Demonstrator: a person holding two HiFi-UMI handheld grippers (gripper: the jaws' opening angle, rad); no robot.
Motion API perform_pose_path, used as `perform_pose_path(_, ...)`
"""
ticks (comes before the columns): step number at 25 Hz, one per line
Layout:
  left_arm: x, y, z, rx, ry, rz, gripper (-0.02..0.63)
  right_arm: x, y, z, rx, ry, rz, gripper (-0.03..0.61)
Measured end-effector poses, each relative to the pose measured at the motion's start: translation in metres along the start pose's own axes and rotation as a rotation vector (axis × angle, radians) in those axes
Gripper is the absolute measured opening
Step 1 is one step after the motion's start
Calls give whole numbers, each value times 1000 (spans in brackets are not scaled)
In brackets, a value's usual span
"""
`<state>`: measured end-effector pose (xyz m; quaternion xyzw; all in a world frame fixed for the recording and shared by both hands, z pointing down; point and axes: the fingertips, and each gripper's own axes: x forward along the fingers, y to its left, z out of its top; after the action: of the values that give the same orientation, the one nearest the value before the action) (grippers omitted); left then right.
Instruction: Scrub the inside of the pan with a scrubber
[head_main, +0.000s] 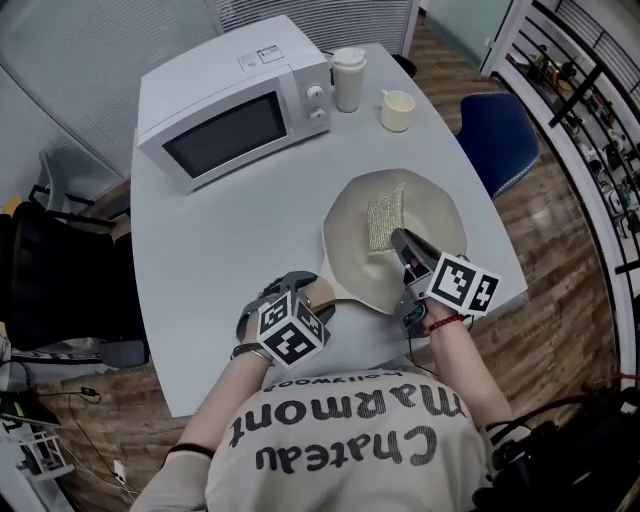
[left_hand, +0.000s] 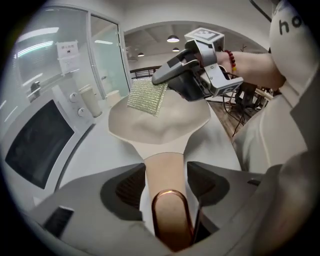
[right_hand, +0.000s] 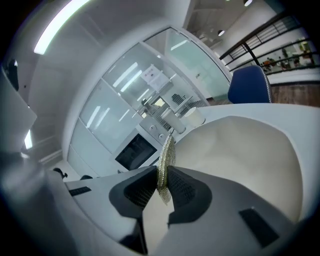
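A cream pan (head_main: 430, 215) lies on the grey table (head_main: 210, 260), its handle (head_main: 328, 296) pointing toward me. My right gripper (head_main: 403, 243) is shut on a gold mesh scrubber (head_main: 385, 218) held over the pan's inside. In the right gripper view the scrubber (right_hand: 166, 155) stands on edge, pinched between the pads, with the pan (right_hand: 245, 160) beyond. My left gripper (head_main: 305, 297) is open and straddles the handle. In the left gripper view the handle (left_hand: 167, 172) with its copper end ring (left_hand: 170, 200) runs between the spread jaws, narrow gaps at each side.
A white microwave (head_main: 235, 100) stands at the table's back left, with a tall lidded cup (head_main: 348, 78) and a cream mug (head_main: 397, 110) to its right. A blue chair (head_main: 497, 135) is beyond the right edge, a black chair (head_main: 50, 280) at the left.
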<state>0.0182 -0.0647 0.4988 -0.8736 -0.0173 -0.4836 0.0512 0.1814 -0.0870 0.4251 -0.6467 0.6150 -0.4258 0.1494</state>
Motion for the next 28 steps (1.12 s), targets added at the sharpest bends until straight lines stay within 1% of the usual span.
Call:
perform_pose_path(2,3,1,-1,4,16,16,253,9,0,-5,-101,43,-33,64)
perform_pose_path(4,3,2,2,-12,22,22,246,20,0,-9,-211,95,-60,64)
perform_pose_path(5,3,3,3,-16,26,23,232,28,2,-12,-257,126,-64,65)
perform_pose_path(8,3,5,6,-2,36,24,232,52,9,-29,-414,223,-51,65)
perform_pose_path(10,3,6,6,-2,36,27,232,64,16,-45,-538,299,-3,66)
perform_pose_path(11,2,5,6,-6,35,28,232,68,22,-53,-588,338,40,66)
perform_pose_path(13,2,6,5,-11,34,26,232,74,33,-70,-642,413,145,66)
perform_pose_path(15,1,5,5,-17,37,23,232,78,41,-84,-658,478,231,66)
perform_pose_path(17,1,5,5,-10,49,32,232,83,46,-93,-662,522,285,66)
perform_pose_path(19,3,4,4,36,81,55,230,89,48,-96,-654,542,317,66)
perform_pose_path(21,5,2,-1,89,121,68,228,95,47,-96,-618,547,339,66)
perform_pose_path(22,6,0,-2,91,130,68,236,99,46,-95,-595,546,346,66)
perform_pose_path(25,7,-3,-1,44,121,72,232,109,45,-93,-533,545,350,66)
perform_pose_path(28,6,-4,-2,37,135,80,233,119,44,-90,-503,547,349,67)
